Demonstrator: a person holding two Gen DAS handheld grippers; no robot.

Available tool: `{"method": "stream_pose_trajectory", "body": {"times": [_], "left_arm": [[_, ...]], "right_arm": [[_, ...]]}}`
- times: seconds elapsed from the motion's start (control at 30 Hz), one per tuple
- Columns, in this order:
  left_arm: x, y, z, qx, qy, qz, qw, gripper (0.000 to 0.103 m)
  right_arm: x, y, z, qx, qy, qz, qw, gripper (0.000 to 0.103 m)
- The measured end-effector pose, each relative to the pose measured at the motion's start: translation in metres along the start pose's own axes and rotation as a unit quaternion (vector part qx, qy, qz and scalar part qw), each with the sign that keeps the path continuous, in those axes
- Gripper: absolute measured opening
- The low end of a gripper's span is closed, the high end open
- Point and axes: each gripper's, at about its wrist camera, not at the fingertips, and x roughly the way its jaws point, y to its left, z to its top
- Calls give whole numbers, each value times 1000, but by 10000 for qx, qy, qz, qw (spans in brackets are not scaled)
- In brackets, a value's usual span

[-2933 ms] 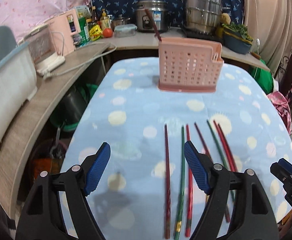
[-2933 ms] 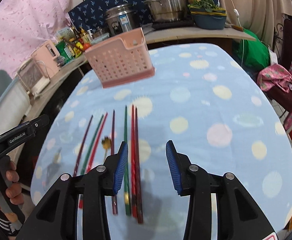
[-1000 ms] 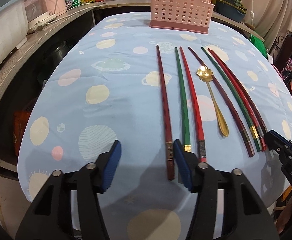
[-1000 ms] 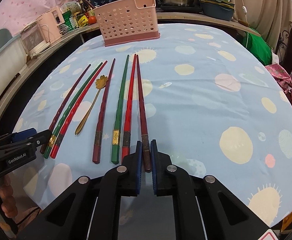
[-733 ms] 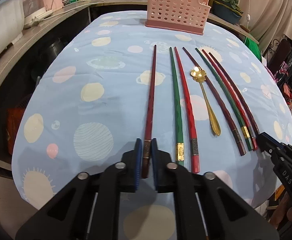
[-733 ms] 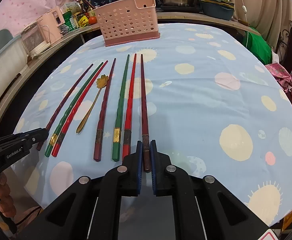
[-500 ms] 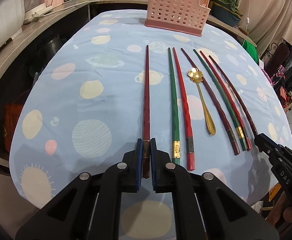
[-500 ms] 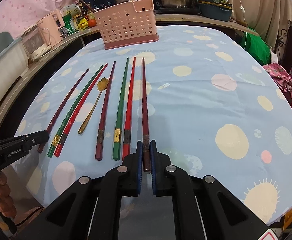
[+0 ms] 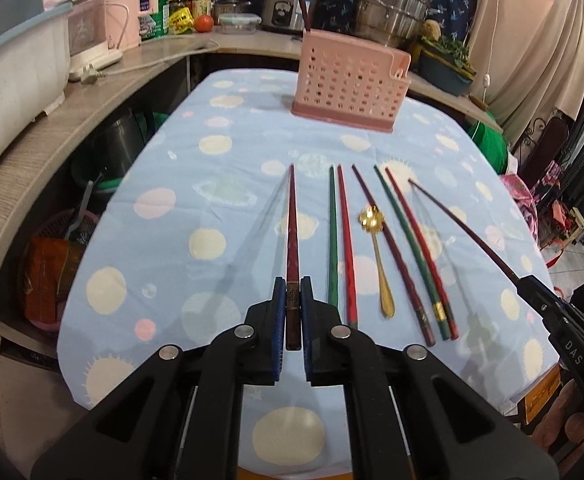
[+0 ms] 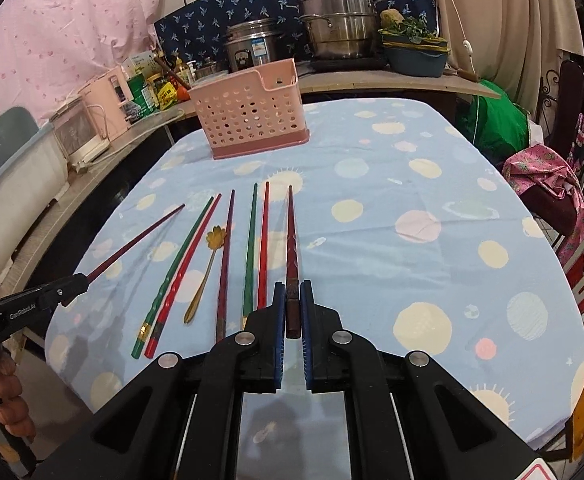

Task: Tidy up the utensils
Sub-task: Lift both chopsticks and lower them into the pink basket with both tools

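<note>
One dark chopstick already stands in the pink basket (image 9: 350, 80) at the far end of the desk (image 9: 220, 216), so the sorting looks barely begun. The left gripper (image 9: 293, 312) is clamped on the butt of a maroon chopstick (image 9: 292, 236), and the right gripper (image 10: 291, 312) pinches another maroon chopstick (image 10: 291, 240); both seem lifted off the cloth. Left lying on the desk I count five chopsticks, two green, two red, one dark red, plus one gold spoon (image 9: 378, 256).
</note>
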Motion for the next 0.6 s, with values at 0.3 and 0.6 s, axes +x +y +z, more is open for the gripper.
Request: {"method": "stream_pose_trajectory", "body": {"times": [0.3,0.6], "left_arm": [[-36,1,49,-23,-646,43,9979,7],[-53,-3,98,-26,-1088,-52,9941,7]], "right_arm": [[-29,-12,48,204,-641,88,9977,7],[-39,-16,89,267,-1038,140,9941,7]]}}
